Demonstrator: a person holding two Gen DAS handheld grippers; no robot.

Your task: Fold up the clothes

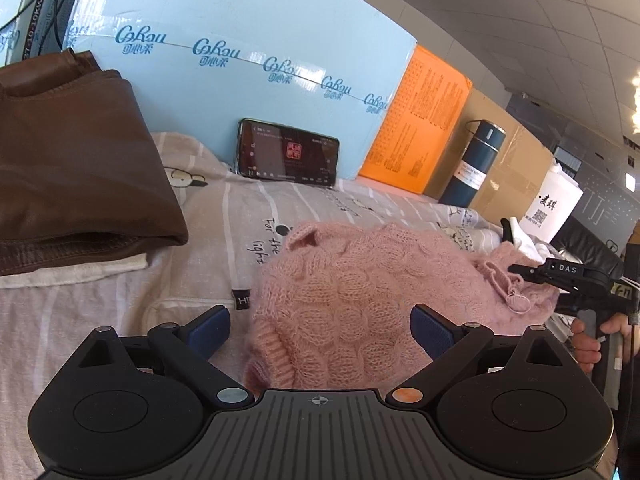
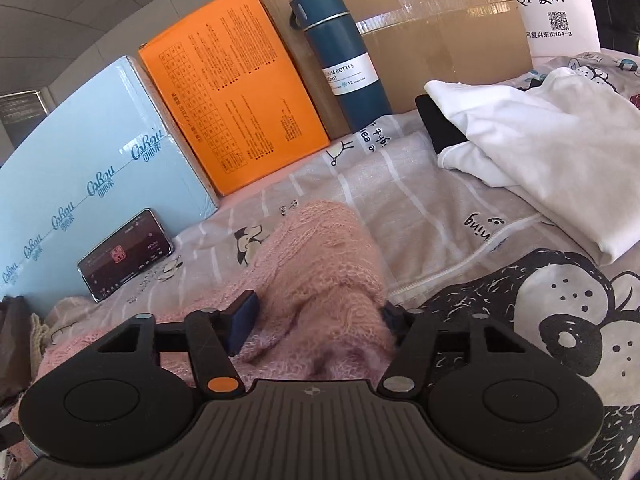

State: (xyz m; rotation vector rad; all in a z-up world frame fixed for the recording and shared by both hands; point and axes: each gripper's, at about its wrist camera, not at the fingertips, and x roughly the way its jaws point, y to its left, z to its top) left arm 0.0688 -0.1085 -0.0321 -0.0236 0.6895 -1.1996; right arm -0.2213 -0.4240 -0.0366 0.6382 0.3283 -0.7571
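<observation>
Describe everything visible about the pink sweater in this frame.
The pink sweater is a fuzzy cable-knit with a ribbed hem, lying bunched on the striped cartoon-print bedsheet. The right gripper has a fold of it between its fingers; the left gripper sits open over the hem. A loose yarn loop hangs near the right gripper.

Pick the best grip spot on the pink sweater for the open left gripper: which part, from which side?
Probably the ribbed hem of the pink sweater, nearest the left gripper. It is a thick rolled edge lying between the open fingers, so come in low from the near side, along the bedsheet. The right gripper already has the far end bunched between its fingers.
</observation>
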